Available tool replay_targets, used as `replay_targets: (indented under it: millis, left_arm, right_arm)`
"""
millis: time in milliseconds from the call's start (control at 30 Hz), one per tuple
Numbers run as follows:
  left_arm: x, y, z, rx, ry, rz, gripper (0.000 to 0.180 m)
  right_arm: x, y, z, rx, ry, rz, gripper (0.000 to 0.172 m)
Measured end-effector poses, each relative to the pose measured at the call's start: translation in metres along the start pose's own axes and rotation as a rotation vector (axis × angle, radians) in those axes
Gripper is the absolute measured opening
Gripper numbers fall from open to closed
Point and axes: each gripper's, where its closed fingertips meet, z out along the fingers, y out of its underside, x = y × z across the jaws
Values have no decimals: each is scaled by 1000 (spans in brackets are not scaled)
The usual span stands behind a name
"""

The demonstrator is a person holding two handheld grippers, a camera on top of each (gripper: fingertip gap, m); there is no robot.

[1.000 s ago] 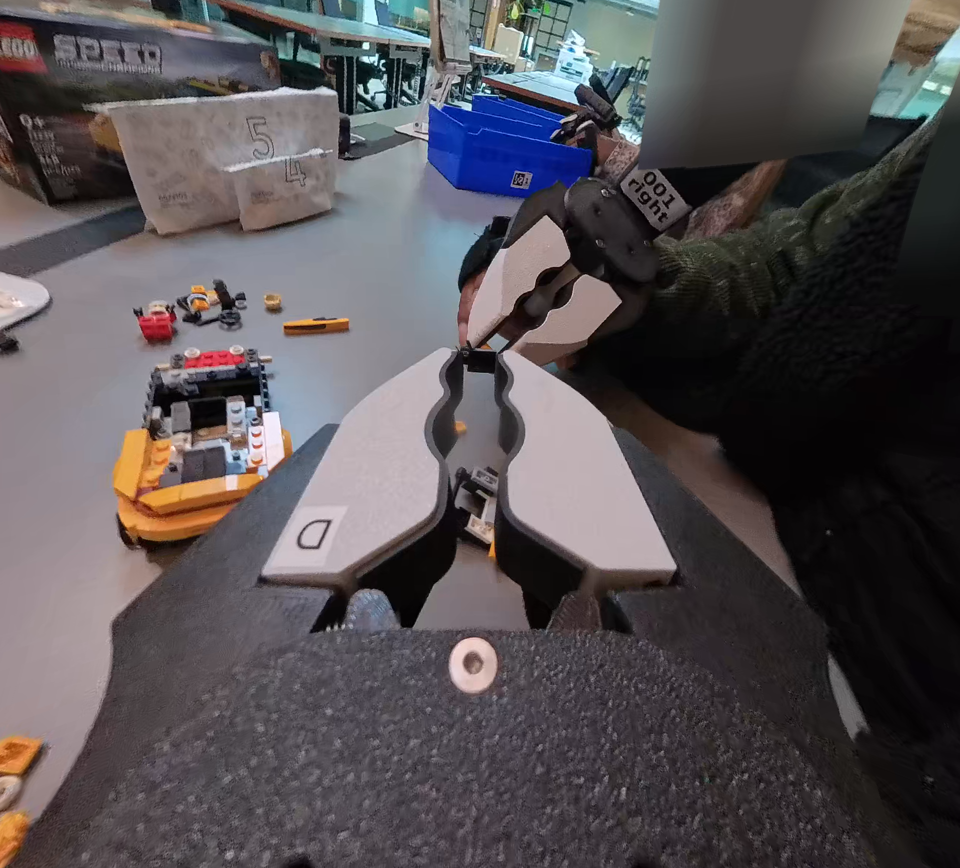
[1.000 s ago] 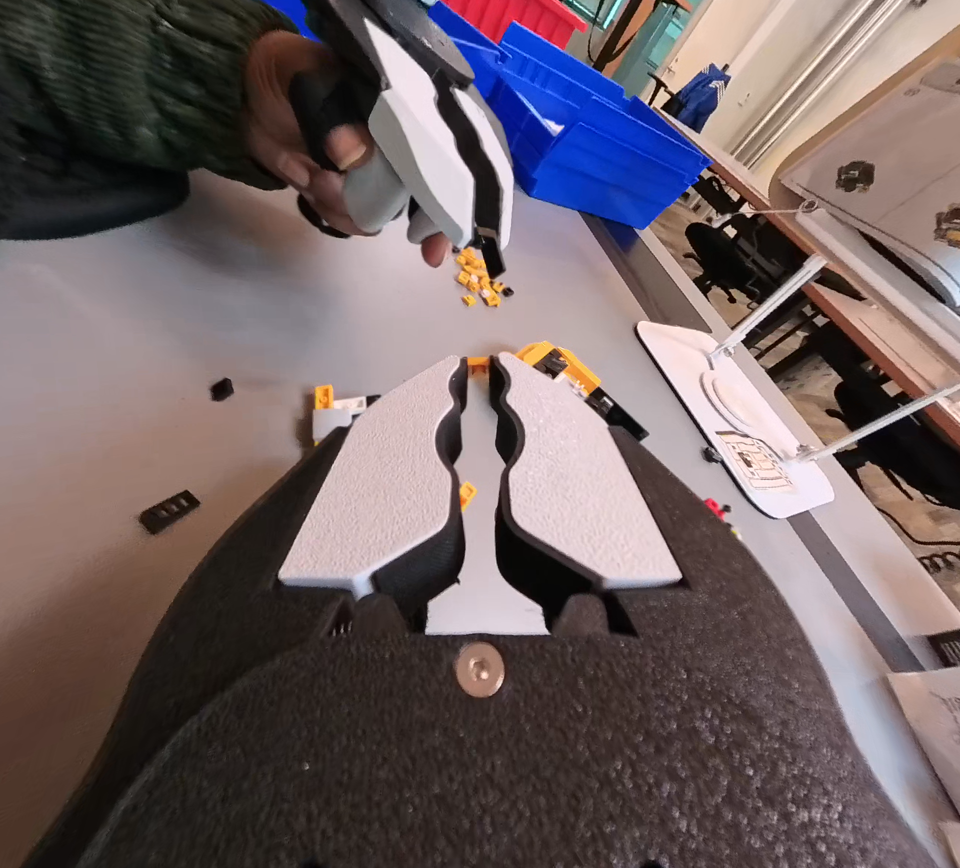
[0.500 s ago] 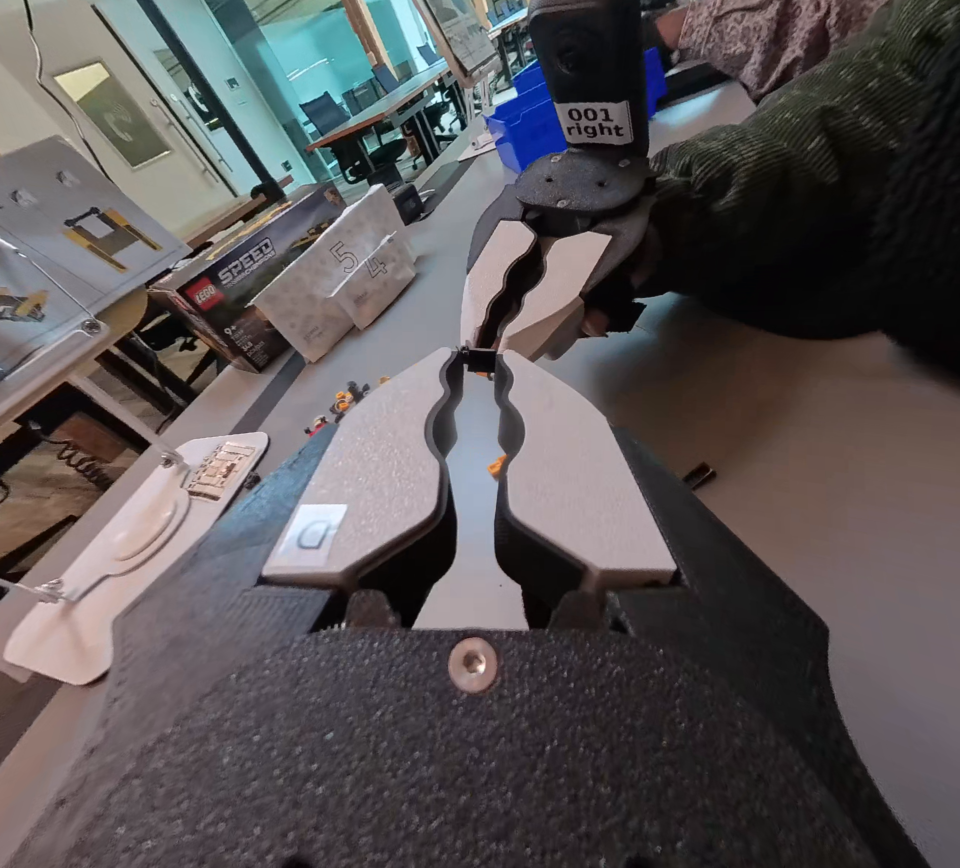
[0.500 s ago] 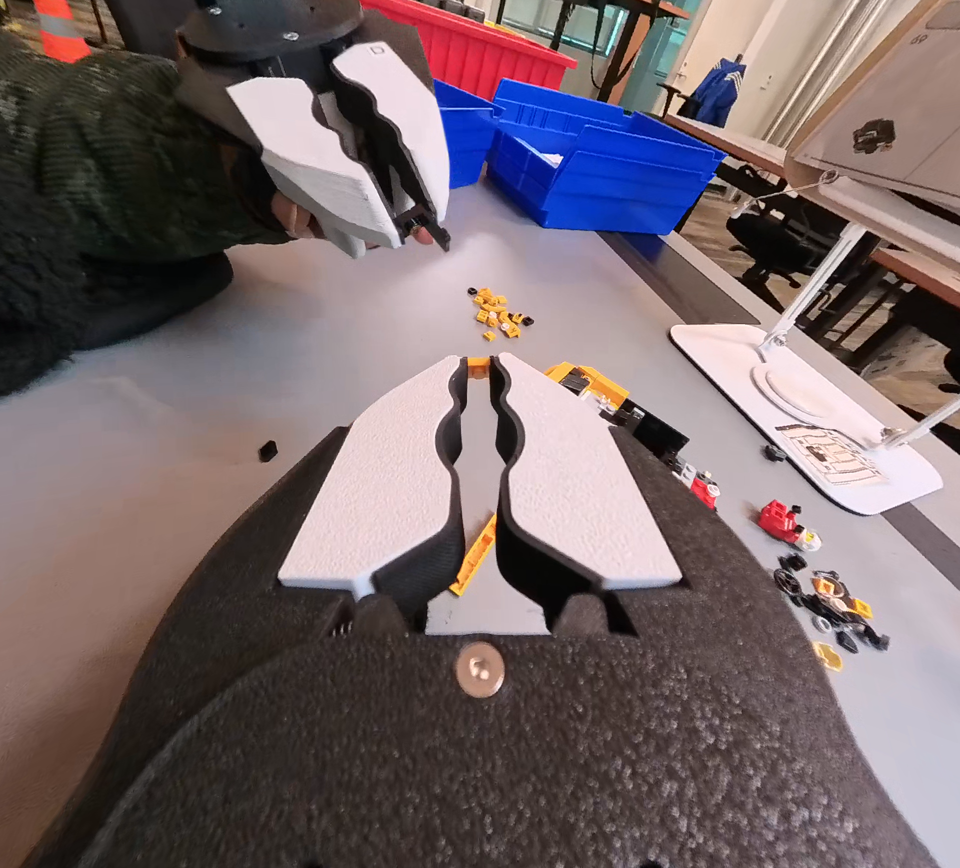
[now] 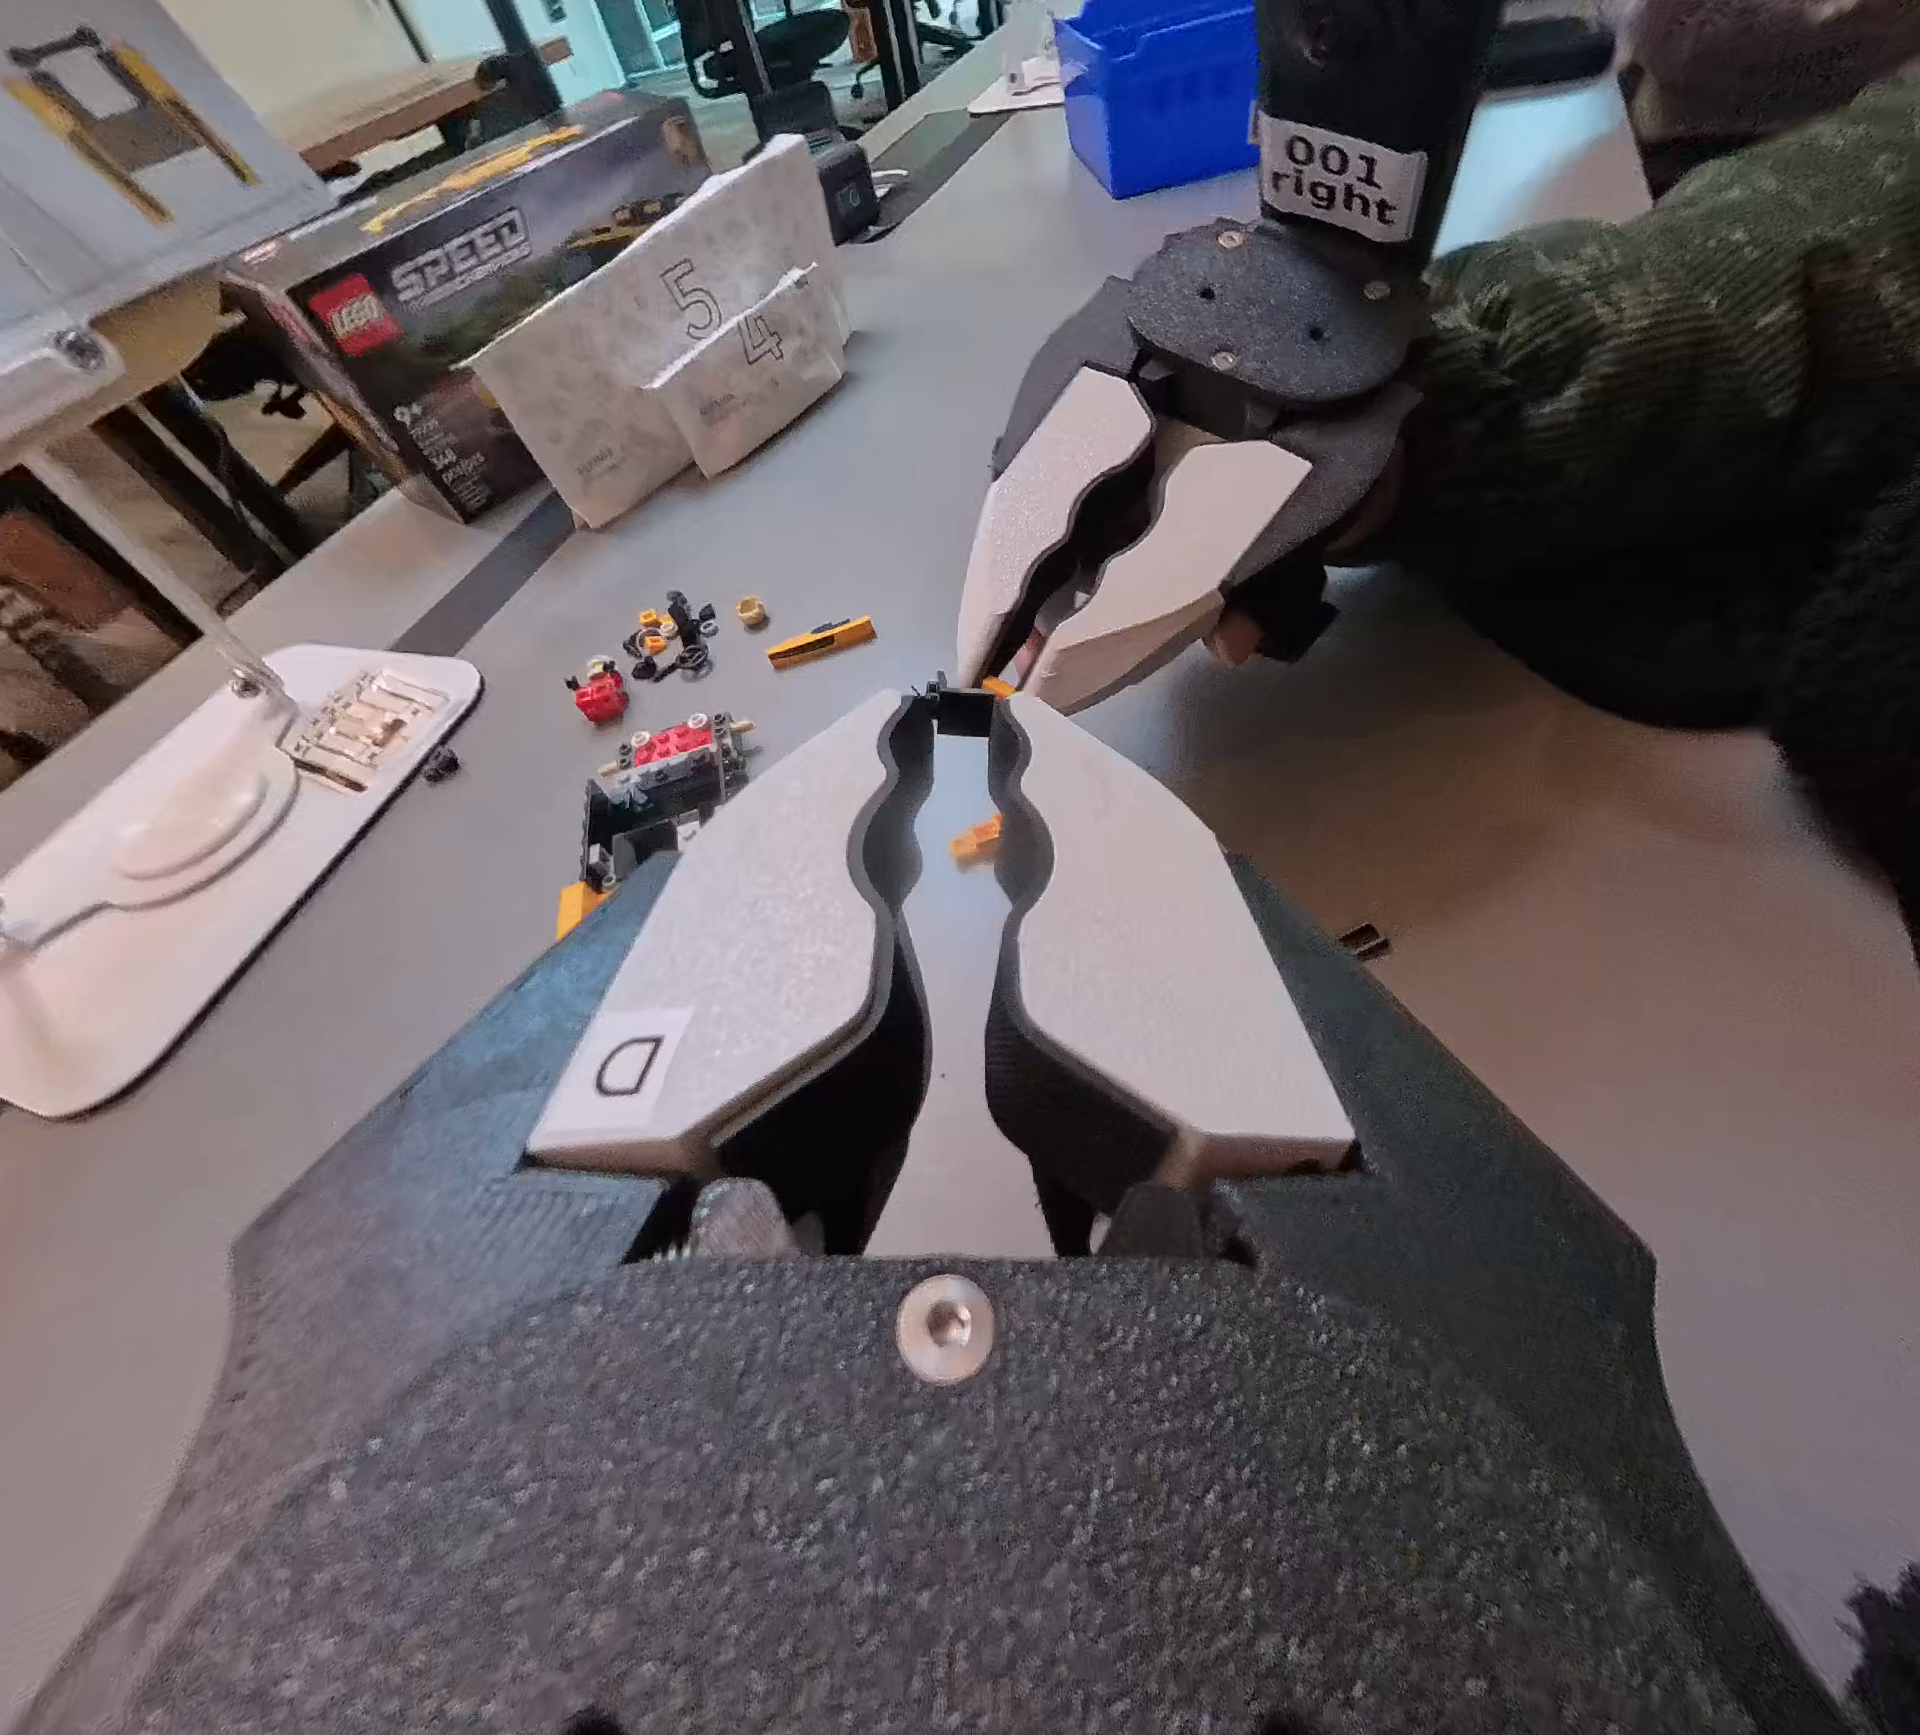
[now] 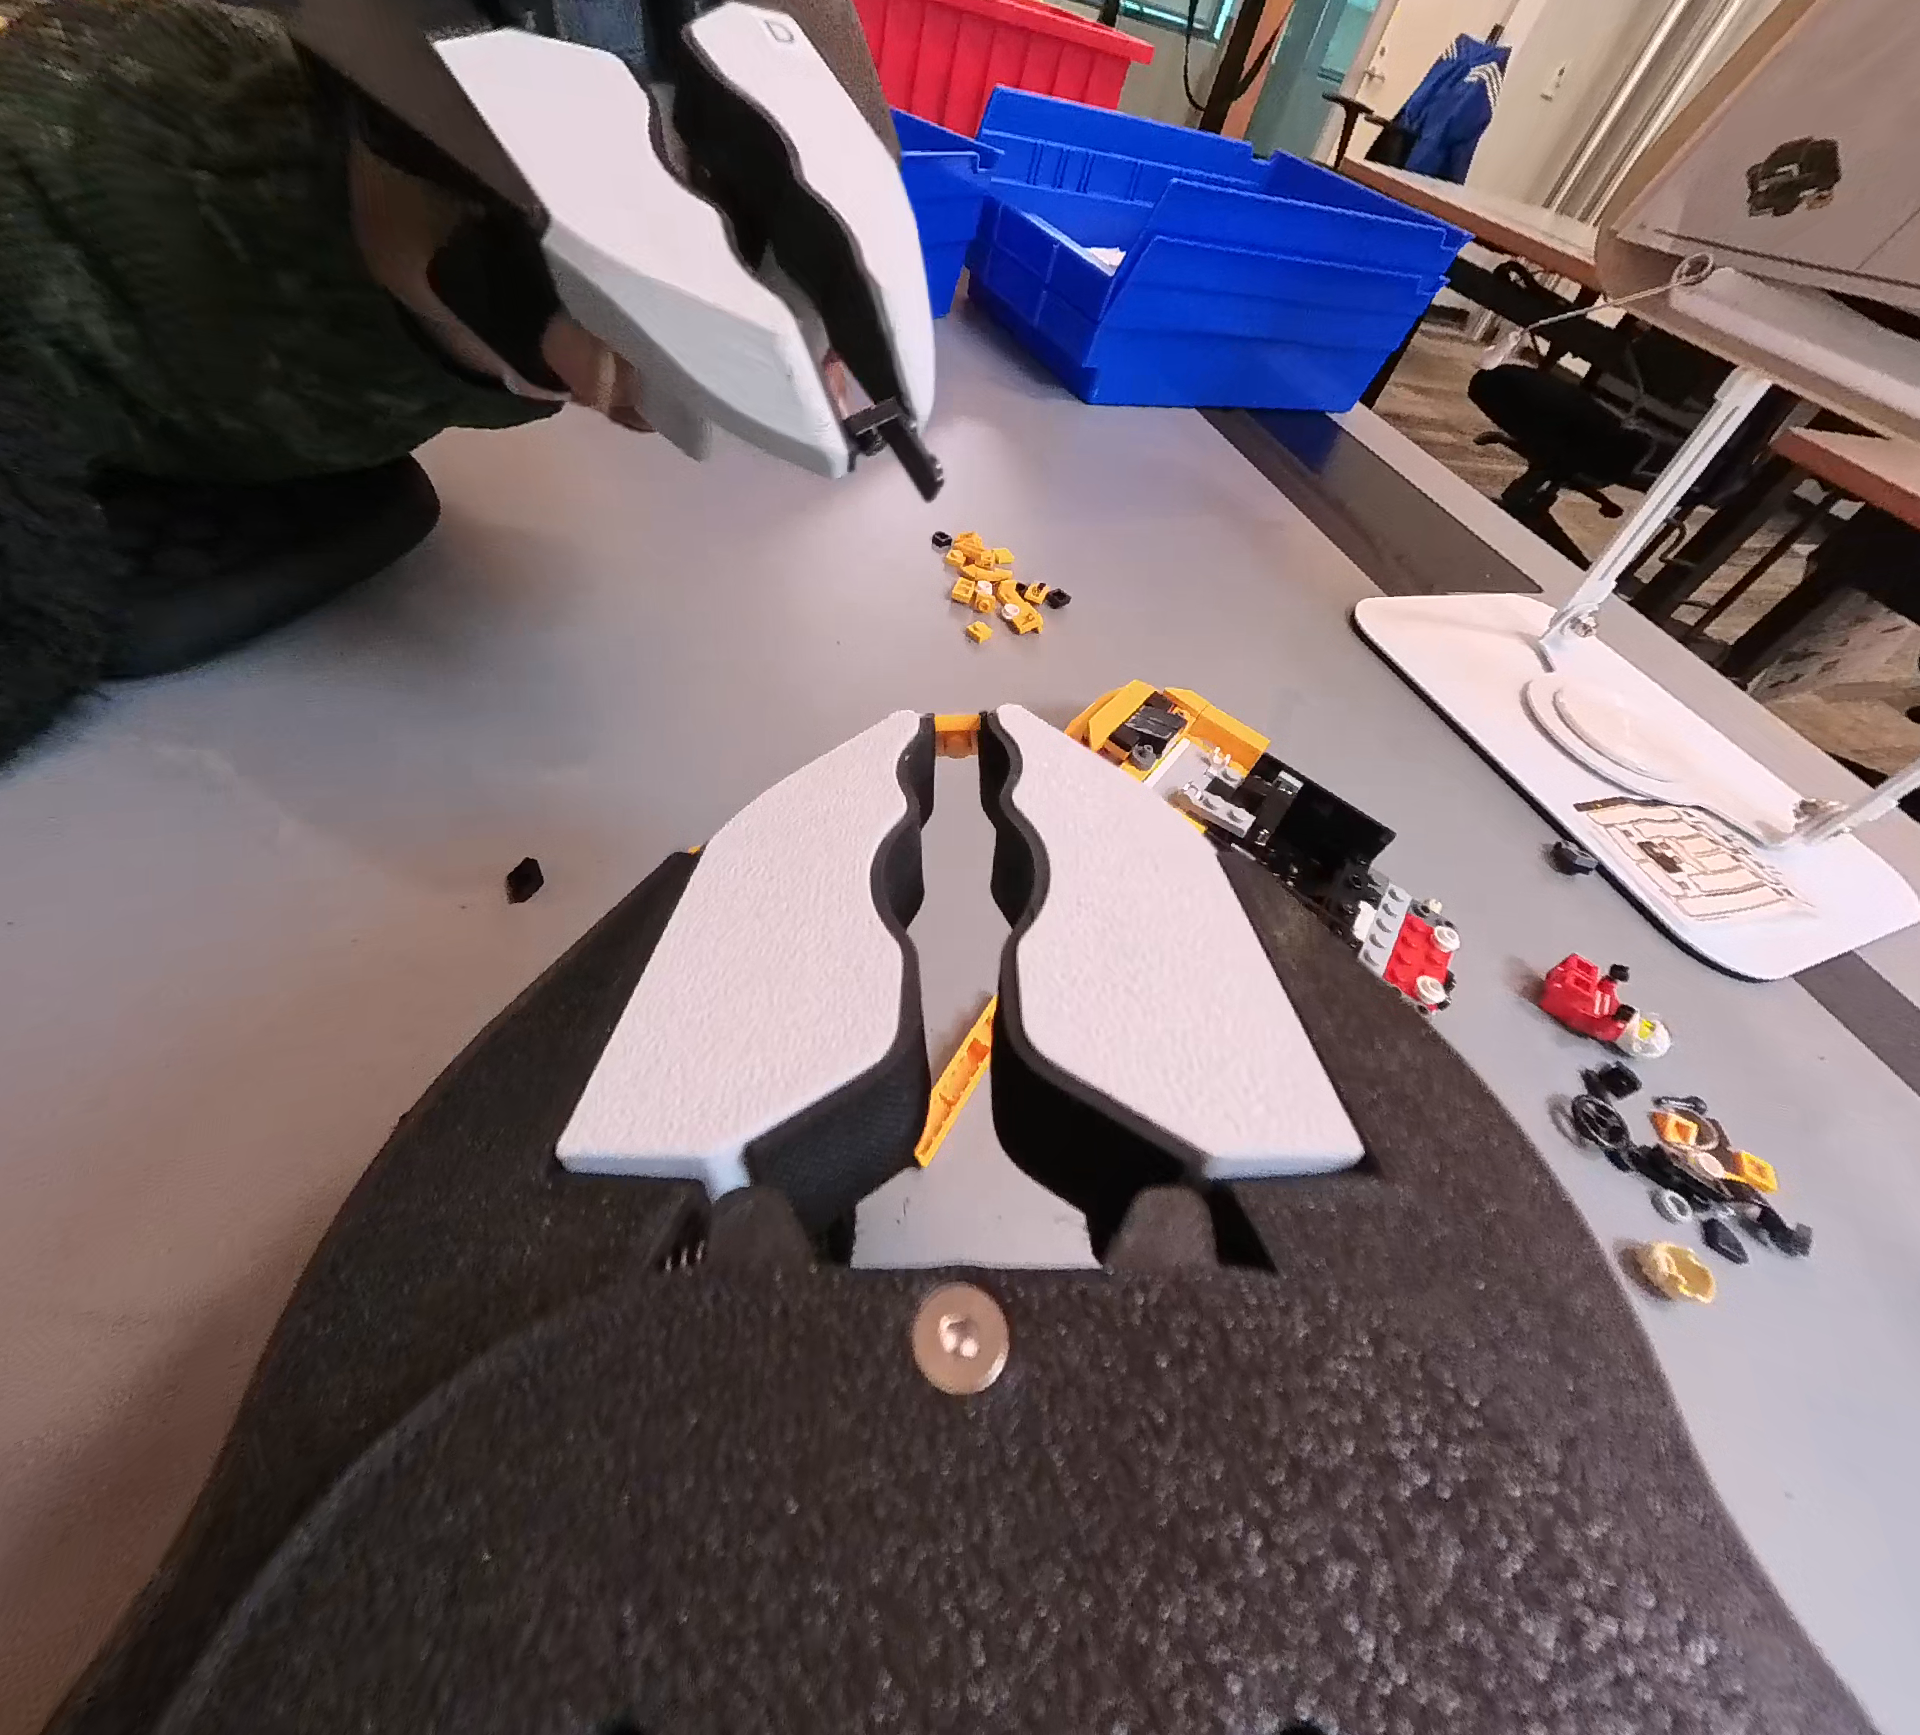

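Left wrist view shows the left gripper [image 5: 961, 711] with jaws narrow, its tips clamped on a small black brick [image 5: 964, 711] held up off the grey table [image 5: 1455, 1166], which leaves the piece's free end reachable. Right beside it, the right gripper [image 5: 1006, 686] comes in from the far side, jaws narrow on a small orange brick [image 5: 997, 686]; the two held pieces sit nearly touching, tip to tip, as one would hold parts to join them. Right wrist view confirms the orange brick [image 6: 958, 735] pinched at its tips and the black piece [image 6: 902, 451] jutting from the other gripper. Just right of the tips lies a half-built yellow car [image 6: 1247, 792]. Farther off sit a pile of small orange bricks [image 6: 995, 589], loose parts [image 5: 670, 636], two white bags [image 5: 675, 335], a box [image 5: 447, 303] and blue bins [image 6: 1195, 272]
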Motion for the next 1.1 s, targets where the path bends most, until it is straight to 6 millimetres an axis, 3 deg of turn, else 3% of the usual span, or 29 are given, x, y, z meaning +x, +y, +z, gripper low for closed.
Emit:
replay_targets:
  millis: [267, 533, 767, 933, 1100]
  left_arm:
    - [-18, -7, -9, 27, -29, -145, 12]
    - [-43, -18, -33, 85, -105, -214, 12]
    - [-67, 4, -60, -36, -236, -375, 12]
    - [-70, 9, -77, 5, -222, -499, 11]
    - [-75, 31, -74, 6, -199, -616, 11]
  right_arm:
    - [4, -3, -3, 18, 9, 33, 8]
    - [12, -13, -9, 59, 46, 38, 8]
    - [16, -13, -11, 69, 57, 77, 8]
    - [16, -10, -9, 63, 47, 100, 8]
    - [4, -33, -8, 125, 33, 73, 8]
